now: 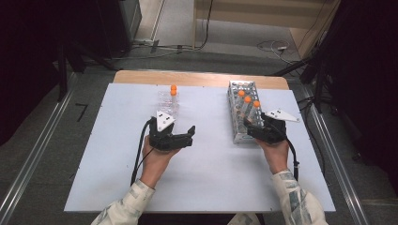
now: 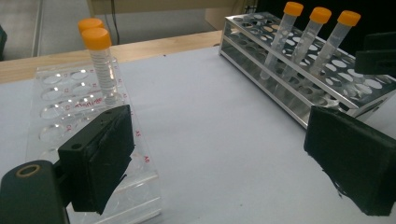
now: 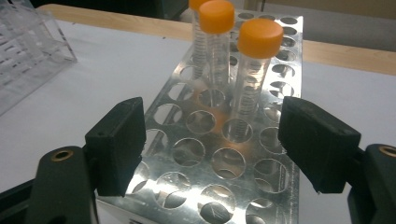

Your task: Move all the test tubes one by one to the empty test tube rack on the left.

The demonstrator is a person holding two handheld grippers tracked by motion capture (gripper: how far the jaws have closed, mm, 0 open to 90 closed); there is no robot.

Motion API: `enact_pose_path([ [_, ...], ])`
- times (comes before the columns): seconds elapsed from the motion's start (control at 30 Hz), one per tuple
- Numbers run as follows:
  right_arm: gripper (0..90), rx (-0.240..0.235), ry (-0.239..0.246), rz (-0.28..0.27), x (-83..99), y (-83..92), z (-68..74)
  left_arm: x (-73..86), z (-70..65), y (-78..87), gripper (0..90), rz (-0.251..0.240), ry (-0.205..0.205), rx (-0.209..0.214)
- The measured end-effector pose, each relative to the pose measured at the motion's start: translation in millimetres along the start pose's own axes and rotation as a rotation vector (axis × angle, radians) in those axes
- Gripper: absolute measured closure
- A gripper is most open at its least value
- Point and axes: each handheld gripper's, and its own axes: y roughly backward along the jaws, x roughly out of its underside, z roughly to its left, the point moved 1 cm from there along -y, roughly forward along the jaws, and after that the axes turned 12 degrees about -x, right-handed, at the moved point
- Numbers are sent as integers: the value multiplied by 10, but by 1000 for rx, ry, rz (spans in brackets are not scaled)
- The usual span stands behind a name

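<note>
While the right tongs [image 3: 210, 140] stand wide and empty at the near end of the metal rack [image 3: 187, 154], the nearest orange-capped tube [image 3: 252, 79] rises just beyond their tips: line up square on it, close below the cap, lift straight. Left tongs [image 2: 219, 154] gape empty too, clear rack [image 2: 70, 107] beside them. Count: three tubes in metal, two in clear.

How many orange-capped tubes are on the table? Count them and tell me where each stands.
5. Three stand in the metal rack: tubes at and. Two stand in the clear rack: one in front, one mostly hidden behind.
</note>
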Motion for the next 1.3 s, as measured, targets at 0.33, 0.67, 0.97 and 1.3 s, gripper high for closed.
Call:
enact_pose_path([
  [0.33,331,40,35,10,-7,-135,-98,6,49,63,88,-13,13,2],
  [0.67,513,29,6,10,-33,-211,-232,18,29,40,89,-6,10,10],
  [0.97,611,31,17,6,-31,-257,-278,27,4,25,89,-1,4,15],
  [1.3,670,20,13,-12,-31,-278,-322,35,-12,13,89,5,2,18],
])
